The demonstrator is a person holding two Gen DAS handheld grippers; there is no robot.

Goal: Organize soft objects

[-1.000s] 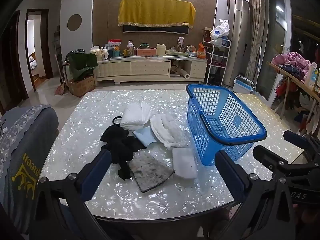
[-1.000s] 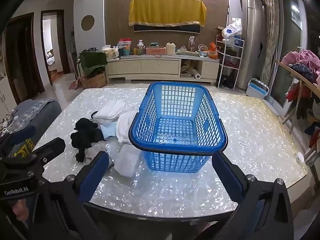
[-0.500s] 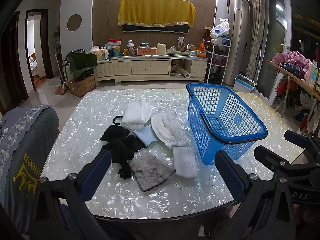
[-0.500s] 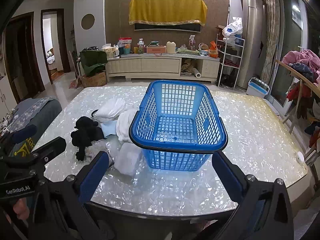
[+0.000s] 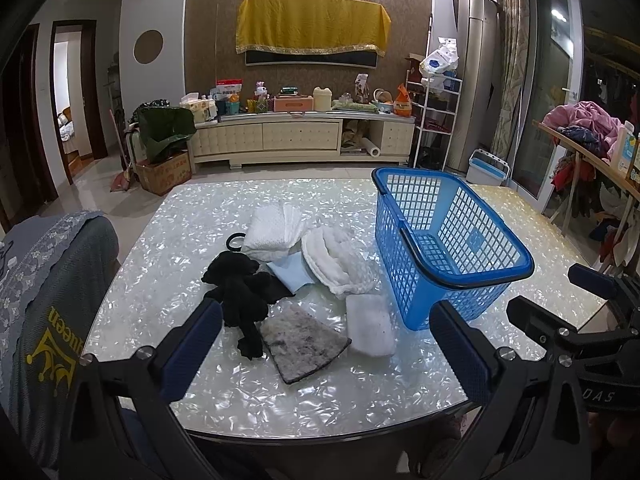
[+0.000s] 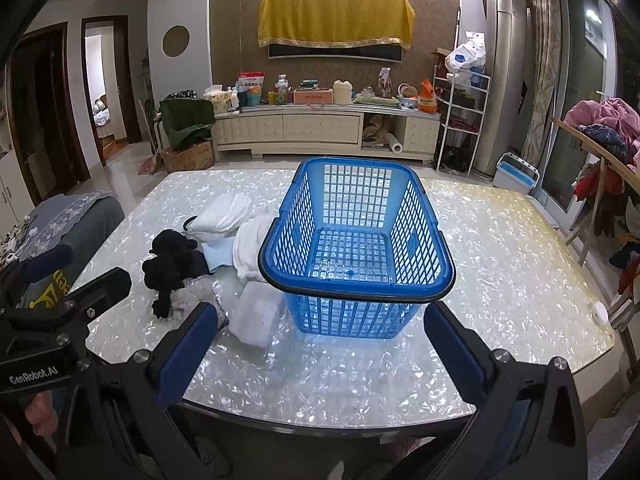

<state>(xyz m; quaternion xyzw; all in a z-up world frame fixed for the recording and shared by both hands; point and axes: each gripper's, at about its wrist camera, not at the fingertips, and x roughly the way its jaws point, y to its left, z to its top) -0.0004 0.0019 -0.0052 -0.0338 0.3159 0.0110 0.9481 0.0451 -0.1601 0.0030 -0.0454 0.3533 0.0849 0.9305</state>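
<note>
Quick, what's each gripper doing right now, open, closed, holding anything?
Left gripper: open, holding nothing, short of the cloth pile.
Right gripper: open, holding nothing, facing the blue basket.

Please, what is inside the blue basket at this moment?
Nothing can be seen inside the blue basket: its grid floor shows bare in the right wrist view. The soft things, such as the black cloth, lie on the table beside it. No corner is covered.
</note>
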